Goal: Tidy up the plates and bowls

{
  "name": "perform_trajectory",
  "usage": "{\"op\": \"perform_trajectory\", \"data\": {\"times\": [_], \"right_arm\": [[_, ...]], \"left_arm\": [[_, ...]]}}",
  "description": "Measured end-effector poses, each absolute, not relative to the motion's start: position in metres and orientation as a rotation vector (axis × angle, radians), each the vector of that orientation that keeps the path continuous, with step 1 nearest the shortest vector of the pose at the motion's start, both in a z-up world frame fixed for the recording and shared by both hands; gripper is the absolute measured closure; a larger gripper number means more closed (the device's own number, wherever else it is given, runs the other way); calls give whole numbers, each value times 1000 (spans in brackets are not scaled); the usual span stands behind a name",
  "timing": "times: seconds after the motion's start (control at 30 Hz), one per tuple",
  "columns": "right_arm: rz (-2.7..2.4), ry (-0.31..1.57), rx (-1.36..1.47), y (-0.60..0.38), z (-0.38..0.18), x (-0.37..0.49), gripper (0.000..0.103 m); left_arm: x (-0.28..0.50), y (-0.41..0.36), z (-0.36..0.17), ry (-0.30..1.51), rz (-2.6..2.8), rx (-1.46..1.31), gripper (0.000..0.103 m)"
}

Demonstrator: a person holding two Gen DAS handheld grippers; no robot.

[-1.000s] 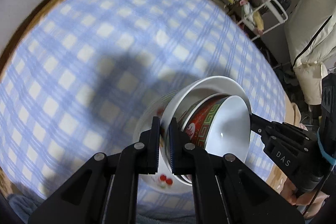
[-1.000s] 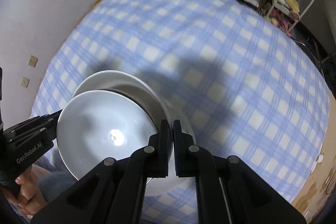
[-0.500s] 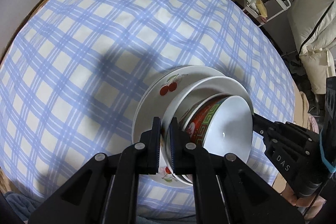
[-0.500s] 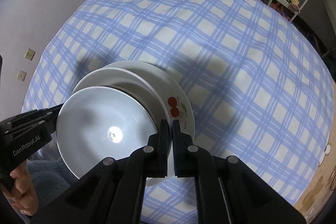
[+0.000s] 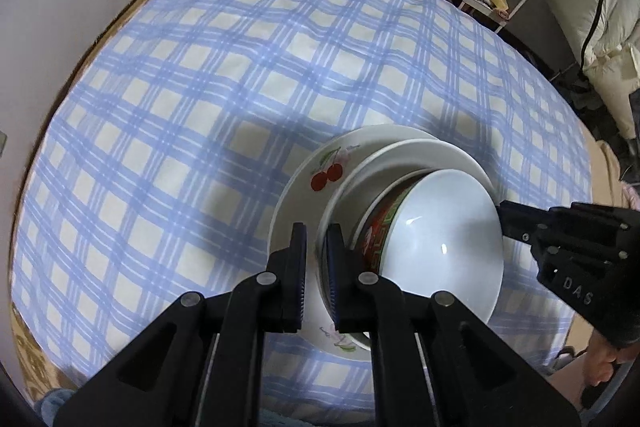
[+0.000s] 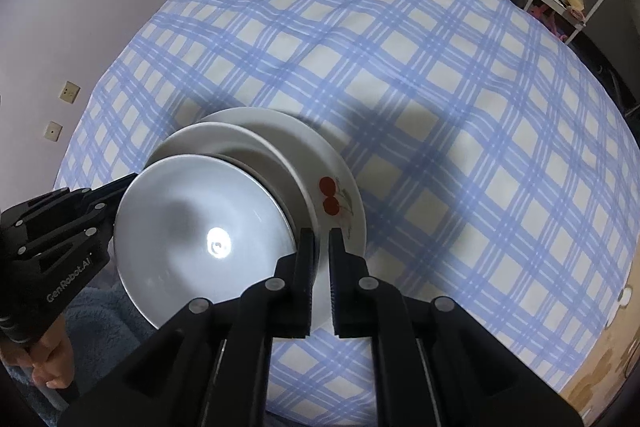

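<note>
My left gripper is clamped down on the near rim of the white plate, and my right gripper pinches the same rim on the opposite side. I hold it from both sides because it is loaded: a red-patterned bowl sits in it, and a white bowl is nested inside that. A one-sided grip would tip the lot.

The whole stack is over the cherry plate, which lies flat on the blue checked tablecloth at the near edge of the table. The biggest, flattest piece goes at the bottom and the bowls on top, so the pile is compact and steady. The white plate is off-centre, shifted toward me, so the cherries show on the far side.

I cannot tell whether the white plate already rests fully on the cherry plate or hangs just above it; my own fingers cover the near rims. Most of the red-patterned bowl is hidden by the white bowl, leaving only a strip of its outer wall. My hands are mostly cut off at the frame edges.
</note>
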State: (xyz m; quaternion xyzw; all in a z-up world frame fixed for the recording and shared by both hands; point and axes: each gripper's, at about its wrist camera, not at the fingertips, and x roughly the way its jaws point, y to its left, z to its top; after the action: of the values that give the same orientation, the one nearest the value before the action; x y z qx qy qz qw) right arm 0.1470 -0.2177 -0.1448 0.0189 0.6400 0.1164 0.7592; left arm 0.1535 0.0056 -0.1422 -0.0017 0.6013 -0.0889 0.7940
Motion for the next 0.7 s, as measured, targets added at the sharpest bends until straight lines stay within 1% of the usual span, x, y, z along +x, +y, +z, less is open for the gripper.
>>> {"op": "perform_trajectory", "data": {"times": [0.2, 0.37, 0.4, 0.43, 0.47, 0.5, 0.53, 0.6, 0.7], "right_arm": [[284, 1349, 82, -225, -130, 144, 94], [283, 1306, 55, -225, -117, 137, 92], [284, 1289, 60, -226, -114, 134, 87], [288, 1269, 69, -226, -110, 130, 76], [288, 1253, 71, -227, -106, 127, 68], [289, 1223, 65, -227, -100, 122, 57], [286, 1199, 58, -227, -95, 117, 52], [271, 1141, 53, -229, -81, 107, 46], [263, 1075, 77, -234, -63, 94, 32]], "left_arm": [[155, 9, -137, 1283, -196, -11, 90], [147, 11, -114, 1181, -135, 71, 89], [146, 12, -112, 1176, -131, 75, 89], [144, 14, -110, 1168, -124, 81, 89], [141, 15, -107, 1159, -112, 88, 89], [138, 15, -103, 1147, -106, 91, 89], [135, 16, -99, 1133, -103, 94, 88], [127, 18, -89, 1098, -86, 104, 86], [112, 21, -71, 1031, -61, 116, 76]]}}
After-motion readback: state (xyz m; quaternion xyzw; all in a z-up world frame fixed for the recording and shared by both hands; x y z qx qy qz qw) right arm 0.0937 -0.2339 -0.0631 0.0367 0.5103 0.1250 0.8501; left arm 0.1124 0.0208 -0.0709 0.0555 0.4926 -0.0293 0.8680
